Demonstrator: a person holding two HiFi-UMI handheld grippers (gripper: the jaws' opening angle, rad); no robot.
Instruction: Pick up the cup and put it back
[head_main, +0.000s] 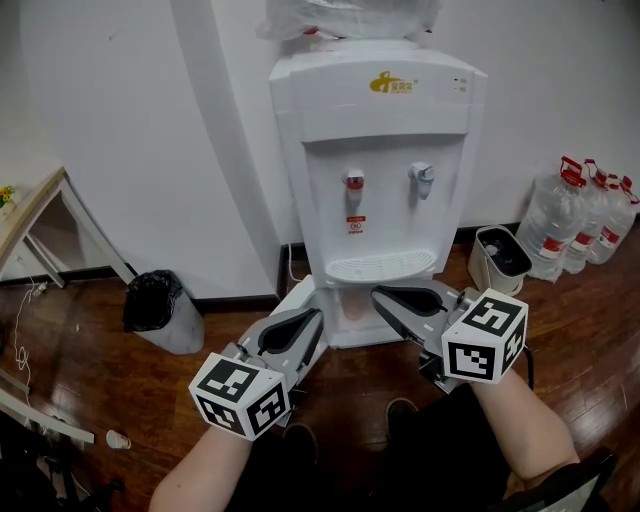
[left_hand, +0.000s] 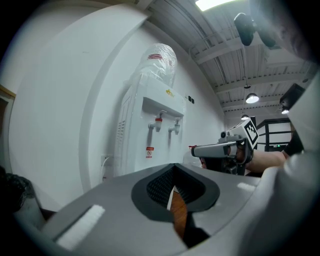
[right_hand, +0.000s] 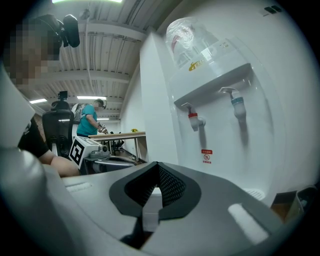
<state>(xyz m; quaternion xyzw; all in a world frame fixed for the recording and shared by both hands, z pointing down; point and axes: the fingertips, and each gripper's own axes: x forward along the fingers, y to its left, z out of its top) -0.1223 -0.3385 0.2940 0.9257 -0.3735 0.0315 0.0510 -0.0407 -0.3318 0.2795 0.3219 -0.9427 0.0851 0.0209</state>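
Evidently holding no cup, before pickup or after return: left gripper (head_main: 316, 318) slightly parted, right gripper (head_main: 378, 294) closed, centre-frame facing tall white plastic water dispenser (head_main: 375, 130).

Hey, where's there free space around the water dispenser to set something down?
The dispenser's drip tray is bare. Open floor lies between the black bin and the dispenser. The right corner is crowded: white bin, then jugs. The left gripper and right gripper crowd the front of its base.

Right gripper (right_hand: 155, 175), fingers (right_hand: 175, 189) together, before a white water dispenser (right_hand: 220, 130) with two taps (right_hand: 194, 119)
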